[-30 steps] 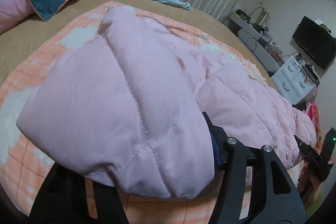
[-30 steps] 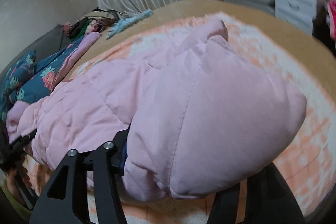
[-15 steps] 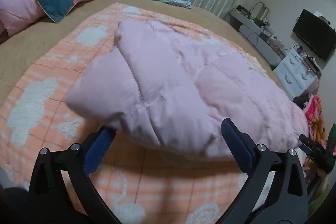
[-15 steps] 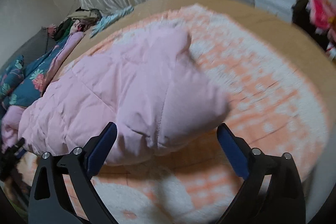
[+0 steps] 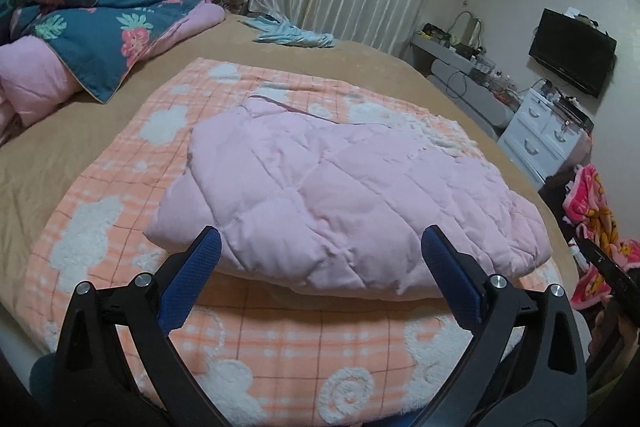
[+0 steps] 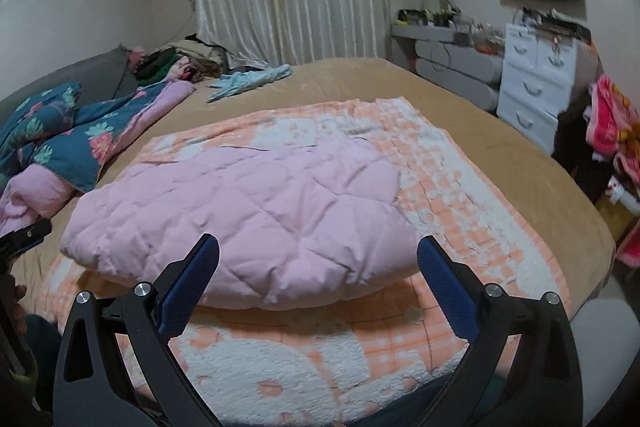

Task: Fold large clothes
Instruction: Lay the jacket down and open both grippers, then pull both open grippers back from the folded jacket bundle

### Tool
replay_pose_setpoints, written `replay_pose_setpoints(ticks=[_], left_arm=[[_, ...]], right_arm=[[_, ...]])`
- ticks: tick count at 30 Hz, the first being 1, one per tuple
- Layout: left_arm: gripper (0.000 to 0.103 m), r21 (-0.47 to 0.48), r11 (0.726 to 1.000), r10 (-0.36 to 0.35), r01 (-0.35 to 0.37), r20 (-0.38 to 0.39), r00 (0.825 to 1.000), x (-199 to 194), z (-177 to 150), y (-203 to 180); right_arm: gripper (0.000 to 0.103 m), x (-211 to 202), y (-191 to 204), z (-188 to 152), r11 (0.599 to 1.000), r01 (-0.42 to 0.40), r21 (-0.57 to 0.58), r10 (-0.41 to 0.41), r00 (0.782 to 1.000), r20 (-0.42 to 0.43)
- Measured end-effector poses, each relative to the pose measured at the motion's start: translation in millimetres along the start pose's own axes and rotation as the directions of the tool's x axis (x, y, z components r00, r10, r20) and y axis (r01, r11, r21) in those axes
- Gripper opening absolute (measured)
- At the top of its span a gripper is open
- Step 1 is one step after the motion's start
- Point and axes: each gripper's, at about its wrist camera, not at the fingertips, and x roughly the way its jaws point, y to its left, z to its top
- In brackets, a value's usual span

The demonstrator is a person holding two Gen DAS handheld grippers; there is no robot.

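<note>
Released pink quilted coat (image 5: 344, 195) beyond jaws

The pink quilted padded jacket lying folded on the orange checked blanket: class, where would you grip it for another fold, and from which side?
Grip the pink quilted padded jacket at its rounded near edge, coming in low from the near side. That edge bulges clear above the orange checked blanket, so a finger could probably slide beneath. Both the left gripper and right gripper stand open just before it, holding nothing.
</note>
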Motion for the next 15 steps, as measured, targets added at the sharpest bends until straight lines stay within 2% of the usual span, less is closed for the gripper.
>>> replay_pose_setpoints(ticks=[7, 15], left_arm=[[0.094, 0.054, 0.999, -0.006, 0.005, 0.012, 1.000, -7, -20, -25], [0.094, 0.112, 0.993, -0.029, 0.031, -0.017, 0.999, 1, -45, -40]], right_arm=[[0.099, -18, 41, -19, 0.995, -0.036, -0.092, 0.036, 0.999, 0.002], [0.099, -16, 67, -52, 0.994, -0.061, -0.092, 0.057, 0.998, -0.041]])
